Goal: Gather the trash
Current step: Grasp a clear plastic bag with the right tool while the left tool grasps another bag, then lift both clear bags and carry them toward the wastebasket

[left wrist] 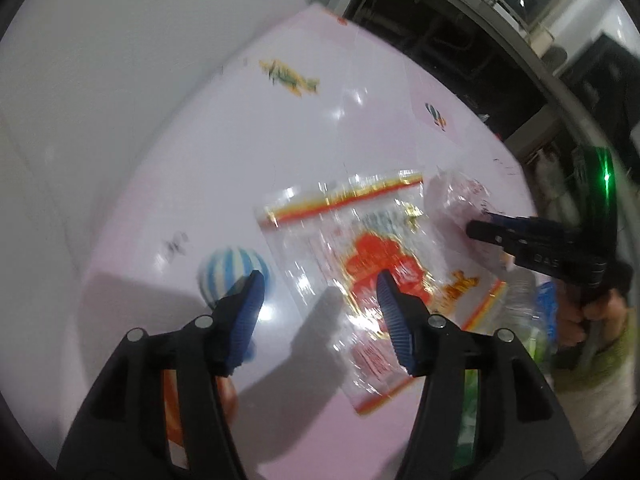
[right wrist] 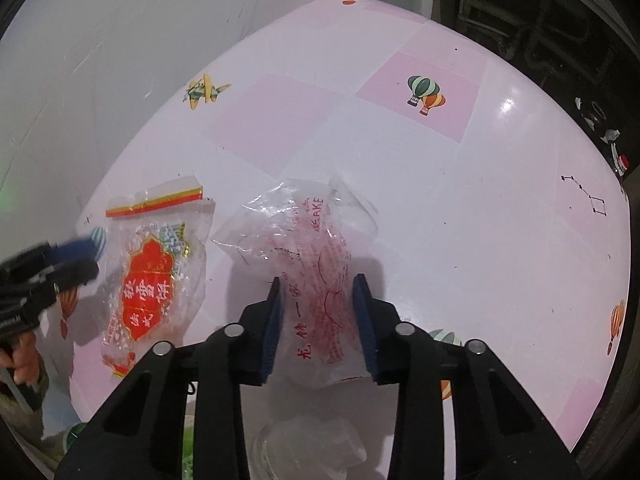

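Note:
A clear snack wrapper with a red and gold label (left wrist: pixel 372 264) lies flat on the pink table (left wrist: pixel 304 128); it also shows in the right wrist view (right wrist: pixel 154 276). My left gripper (left wrist: pixel 318 280) is open just above its near-left part. A crumpled clear bag with red print (right wrist: pixel 316 276) sits between the fingers of my right gripper (right wrist: pixel 318 290), which is closed partway around it. The same bag (left wrist: pixel 456 208) and the right gripper (left wrist: pixel 480 232) show at the right of the left wrist view.
The pink table (right wrist: pixel 460 208) carries printed balloons and planes. A white wall (left wrist: pixel 100 60) bounds it at the left. Dark shelving (left wrist: pixel 460 40) stands behind. A pile of clear and green trash (right wrist: pixel 312 448) lies below the table's near edge.

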`<state>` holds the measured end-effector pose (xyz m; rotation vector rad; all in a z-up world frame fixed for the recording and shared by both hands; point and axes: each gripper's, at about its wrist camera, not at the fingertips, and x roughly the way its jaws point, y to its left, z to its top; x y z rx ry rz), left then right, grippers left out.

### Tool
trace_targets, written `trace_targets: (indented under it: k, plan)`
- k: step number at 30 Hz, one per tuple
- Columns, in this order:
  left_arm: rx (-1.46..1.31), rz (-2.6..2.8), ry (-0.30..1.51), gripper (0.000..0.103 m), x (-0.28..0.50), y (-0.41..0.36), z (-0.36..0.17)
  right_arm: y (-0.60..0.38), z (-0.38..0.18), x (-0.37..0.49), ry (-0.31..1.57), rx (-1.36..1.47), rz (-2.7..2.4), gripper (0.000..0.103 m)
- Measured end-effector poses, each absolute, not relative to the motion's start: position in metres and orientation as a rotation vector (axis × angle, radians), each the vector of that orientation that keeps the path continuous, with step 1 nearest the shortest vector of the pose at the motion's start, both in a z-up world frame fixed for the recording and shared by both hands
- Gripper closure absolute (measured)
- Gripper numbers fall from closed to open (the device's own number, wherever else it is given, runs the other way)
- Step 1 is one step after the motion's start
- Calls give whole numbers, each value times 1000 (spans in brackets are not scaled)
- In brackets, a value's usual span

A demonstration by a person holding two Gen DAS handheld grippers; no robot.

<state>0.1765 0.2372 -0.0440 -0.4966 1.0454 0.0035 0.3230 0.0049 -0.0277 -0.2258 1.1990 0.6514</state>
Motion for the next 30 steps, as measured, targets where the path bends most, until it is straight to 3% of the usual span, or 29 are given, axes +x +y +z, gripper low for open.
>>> trace_targets:
  k: [18,26,30]
  plan:
    - [-923,-299,919,51,179,233,-52,36,-25,307,1188,-290,744,79]
    - [-701,-156,882,53,174,229,-32,33,-25,306,1190,-290,748,79]
    - [-552,-24,819,50,167,239,-15,34,-27,307,1190,-291,750,79]
